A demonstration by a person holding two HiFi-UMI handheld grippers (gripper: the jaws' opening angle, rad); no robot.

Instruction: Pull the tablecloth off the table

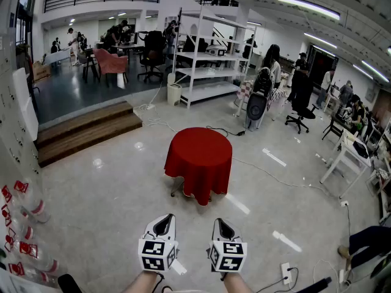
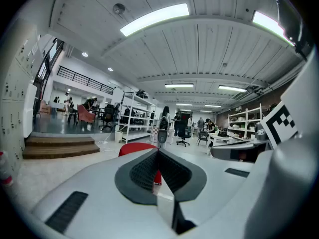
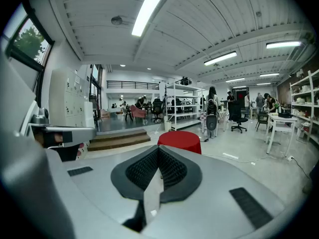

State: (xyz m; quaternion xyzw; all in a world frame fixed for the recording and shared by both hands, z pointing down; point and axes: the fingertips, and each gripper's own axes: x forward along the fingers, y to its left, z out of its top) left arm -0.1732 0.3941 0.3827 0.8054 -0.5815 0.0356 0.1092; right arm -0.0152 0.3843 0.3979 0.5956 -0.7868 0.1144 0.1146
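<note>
Round table (image 1: 178,191), legs perhaps metal, on glossy floor (image 1: 116,194), red tablecloth (image 1: 198,154) draped over it

The tablecloth (image 1: 198,157) hides nearly all the table (image 1: 178,191) under it; the left tool (image 2: 158,152) blocks part of that tablecloth.

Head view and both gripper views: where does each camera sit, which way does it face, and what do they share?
Head view: on the person's head, facing forward and down at the red tablecloth ahead; the left gripper, the right gripper and both wrists show.
Left gripper view: on the left gripper, looking along its shut jaws toward the tablecloth; the right gripper shows at the right edge.
Right gripper view: on the right gripper, looking likewise; the left gripper shows at the left edge.
Shared: all three see the tablecloth and white shelving.
</note>
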